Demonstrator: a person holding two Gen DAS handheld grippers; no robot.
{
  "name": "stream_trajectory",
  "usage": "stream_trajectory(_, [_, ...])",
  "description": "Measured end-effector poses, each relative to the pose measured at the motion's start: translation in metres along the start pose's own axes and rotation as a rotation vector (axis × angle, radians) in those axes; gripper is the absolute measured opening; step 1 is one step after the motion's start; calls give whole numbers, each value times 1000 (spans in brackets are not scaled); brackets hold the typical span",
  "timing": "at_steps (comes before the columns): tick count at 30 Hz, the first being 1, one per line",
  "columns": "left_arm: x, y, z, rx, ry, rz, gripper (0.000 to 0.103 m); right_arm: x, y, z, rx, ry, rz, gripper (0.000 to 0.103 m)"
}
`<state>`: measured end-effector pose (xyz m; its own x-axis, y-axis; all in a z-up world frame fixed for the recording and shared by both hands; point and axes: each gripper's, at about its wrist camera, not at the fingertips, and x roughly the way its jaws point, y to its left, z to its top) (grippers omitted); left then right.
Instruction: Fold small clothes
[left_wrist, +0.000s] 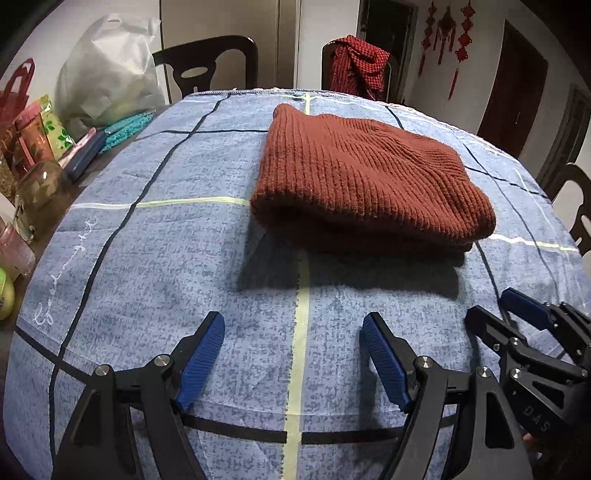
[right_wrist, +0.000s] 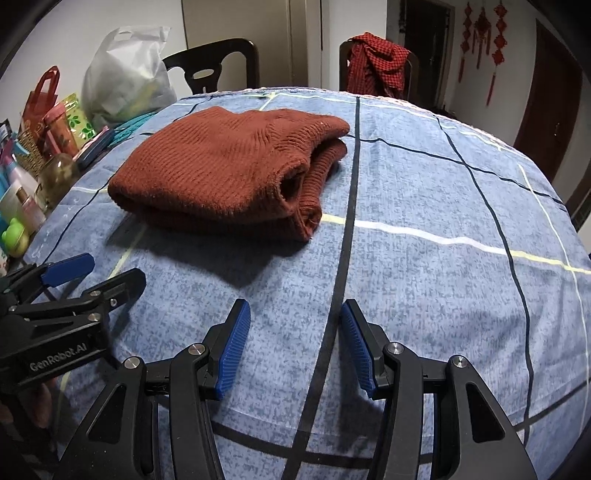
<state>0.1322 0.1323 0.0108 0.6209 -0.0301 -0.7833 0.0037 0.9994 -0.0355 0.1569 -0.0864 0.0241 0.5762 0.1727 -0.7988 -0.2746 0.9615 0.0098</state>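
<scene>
Your left gripper (left_wrist: 293, 354) and right gripper (right_wrist: 295, 343) hovered spread, empty | rust knit sweater (left_wrist: 365, 181) looked soft, floppy, bulky | pinch doubled near edge.

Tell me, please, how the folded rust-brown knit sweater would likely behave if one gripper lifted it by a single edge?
The rust-brown knit sweater would probably flop and unfold, since its stacked layers lie loose, with an open cuff showing. The thick ribbed knit suggests some weight and good grip. Pushed, it may drag and bunch the blue checked cloth.

Rust-brown ribbed knit sweater (left_wrist: 369, 177) (right_wrist: 229, 173): folded into compact bundle, lying flat on blue checked cloth, untouched.
</scene>
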Motion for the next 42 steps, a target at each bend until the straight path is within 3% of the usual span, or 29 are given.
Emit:
stream_trajectory(13, [3, -5, -2, 13, -3, 19, 89, 0, 3, -4, -3, 1, -34, 53])
stream_trajectory(42, [3, -6, -2, 11, -2, 16, 91, 1, 1, -4, 0, 1, -29, 54])
